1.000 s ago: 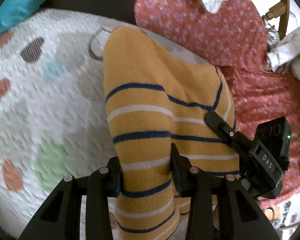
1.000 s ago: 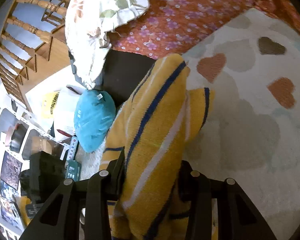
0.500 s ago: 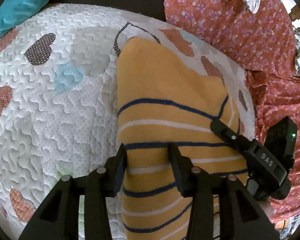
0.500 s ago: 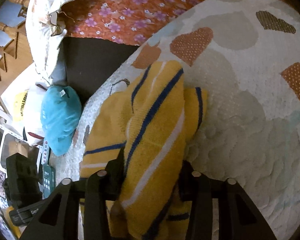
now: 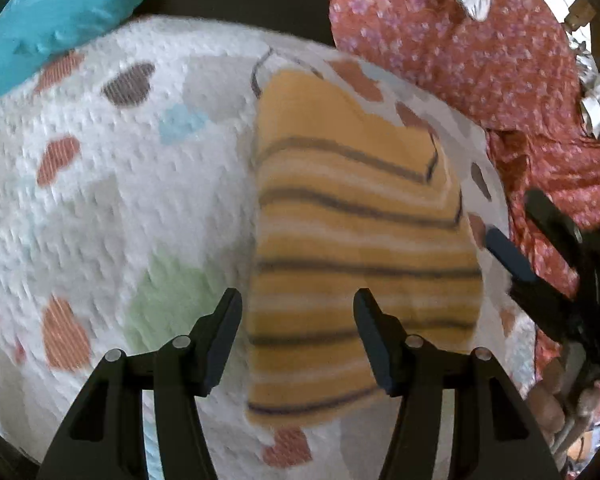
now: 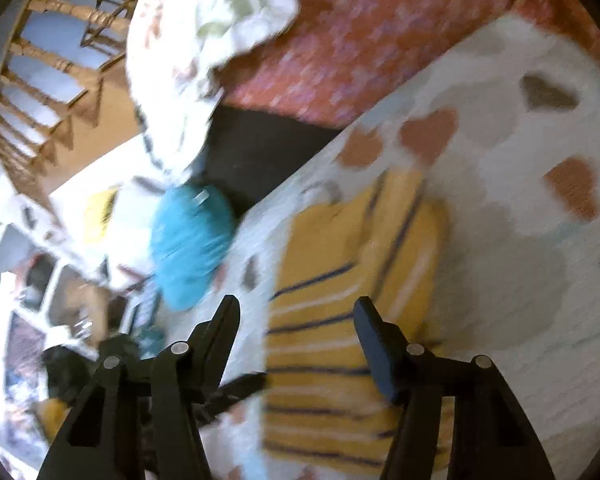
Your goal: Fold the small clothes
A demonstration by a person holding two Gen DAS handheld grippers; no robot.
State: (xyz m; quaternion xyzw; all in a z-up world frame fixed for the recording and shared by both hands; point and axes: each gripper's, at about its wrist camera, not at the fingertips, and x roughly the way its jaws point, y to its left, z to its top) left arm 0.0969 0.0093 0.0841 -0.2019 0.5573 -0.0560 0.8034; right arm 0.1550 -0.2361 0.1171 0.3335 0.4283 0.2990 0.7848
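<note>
Between spread left gripper fingers: folded striped garment flat on quilt. Right gripper likewise open, empty. Fold placed; next likely flatten or set aside.

Soft, even daylight, no harsh shadows or glare. Both views smear with motion blur: the striped garment and quilt lose their texture, worst in the right wrist view. Fisheye bends the edges into dark corners

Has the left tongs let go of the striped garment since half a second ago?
Yes. The left tongs now stand open and drawn back; the striped garment lies flat on the heart-patterned quilt.
</note>
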